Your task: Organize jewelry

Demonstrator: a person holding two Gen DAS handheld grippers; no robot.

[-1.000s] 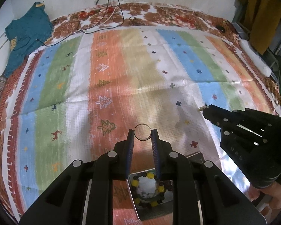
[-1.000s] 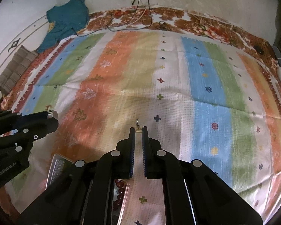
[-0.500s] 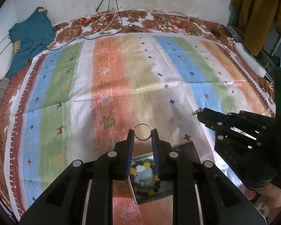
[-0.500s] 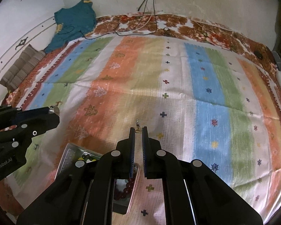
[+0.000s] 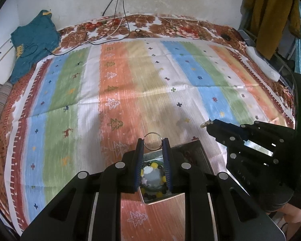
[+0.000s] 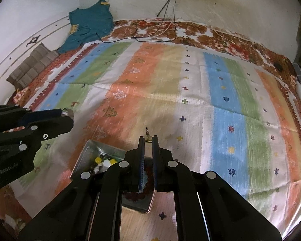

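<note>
My left gripper [image 5: 153, 142] is shut on a thin silver ring [image 5: 153, 134] held between its fingertips, above a metal tray [image 5: 196, 150]. The tray holds a yellow and dark bead bracelet [image 5: 152, 165] in one compartment. My right gripper [image 6: 148, 139] is shut on a small gold earring [image 6: 147, 134] whose post sticks up past the tips. In the right wrist view the tray [image 6: 90, 150] lies below, with the beads [image 6: 102, 160] at left and a dark red bracelet [image 6: 146, 180] under the fingers. The right gripper also shows in the left wrist view [image 5: 207, 123], and the left gripper in the right wrist view [image 6: 67, 113].
A striped cloth [image 5: 130, 84] covers the bed. A teal garment [image 5: 32, 44] lies at the back left, cables [image 5: 114, 30] run along the back edge, a white object [image 5: 262, 64] lies at the right edge.
Both grippers have drawn back toward me and higher, still holding their pieces. More of the tray and its beads shows under the fingers.
</note>
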